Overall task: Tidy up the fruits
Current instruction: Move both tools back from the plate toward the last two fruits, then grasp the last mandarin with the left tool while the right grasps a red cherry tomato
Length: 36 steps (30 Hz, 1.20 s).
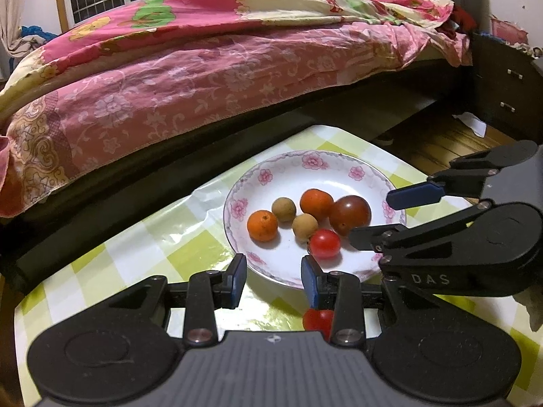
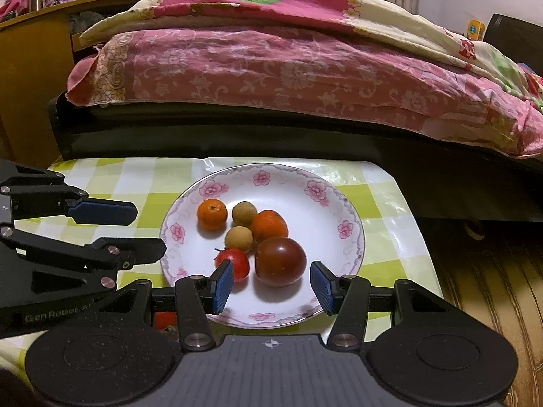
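Note:
A white plate with pink flowers (image 1: 288, 169) (image 2: 332, 210) sits on the green-checked table. It holds two small oranges (image 1: 262, 225) (image 2: 212, 214), two tan longans (image 1: 284, 209) (image 2: 244, 212), a big dark tomato (image 1: 349, 214) (image 2: 280, 261) and a red cherry tomato (image 1: 324, 244) (image 2: 234, 263). Another red tomato (image 1: 318, 319) (image 2: 165, 320) lies on the table beside the plate, partly hidden by the left gripper. My left gripper (image 1: 274, 279) (image 2: 149, 229) is open and empty at the plate's near rim. My right gripper (image 2: 271, 286) (image 1: 371, 215) is open and empty over the plate, fingers flanking the dark tomato's near side.
A bed with a pink floral quilt (image 1: 210, 68) (image 2: 288, 68) runs just behind the table. A dark nightstand (image 1: 502, 91) stands at the right in the left wrist view. Wooden floor (image 2: 482, 271) lies past the table's right edge.

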Available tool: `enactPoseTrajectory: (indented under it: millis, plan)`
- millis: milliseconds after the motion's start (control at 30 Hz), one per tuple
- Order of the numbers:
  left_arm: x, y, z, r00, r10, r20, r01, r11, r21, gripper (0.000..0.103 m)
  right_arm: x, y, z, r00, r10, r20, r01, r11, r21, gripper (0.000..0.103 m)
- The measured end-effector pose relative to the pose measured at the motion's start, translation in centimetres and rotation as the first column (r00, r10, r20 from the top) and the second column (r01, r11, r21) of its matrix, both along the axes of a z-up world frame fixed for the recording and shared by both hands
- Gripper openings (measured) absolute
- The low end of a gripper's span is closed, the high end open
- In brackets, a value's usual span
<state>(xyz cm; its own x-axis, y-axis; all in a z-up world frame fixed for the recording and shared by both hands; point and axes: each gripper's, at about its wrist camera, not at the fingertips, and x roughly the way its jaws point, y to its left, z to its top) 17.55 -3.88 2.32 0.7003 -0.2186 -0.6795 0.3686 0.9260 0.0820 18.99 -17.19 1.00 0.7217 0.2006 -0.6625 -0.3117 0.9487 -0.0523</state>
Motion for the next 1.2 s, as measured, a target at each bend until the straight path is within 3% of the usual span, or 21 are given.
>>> enactPoseTrajectory:
  millis: [267,667,1200]
  plan:
    - [-1.3,0.4,-0.2,1.000,-0.009,-0.015,0.009,1.000,0.000,0.043,-0.8,0.5,-0.1,1.000,0.017,-0.017,-0.017,1.000,-0.003,0.047]
    - [-3.4,0.9,-2.1,0.993,-0.043,-0.110,0.042,0.999,-0.012,0.043,-2.2,1.1,-0.6,0.997,0.037,-0.060,-0.038,0.999,-0.009,0.047]
    - [-2.8,-0.6,-4.7,0.987,-0.054,-0.153,0.057,0.998,0.015,0.043,-2.3,1.0,-0.7,0.996,0.033,-0.086,-0.031,0.999,0.024,0.048]
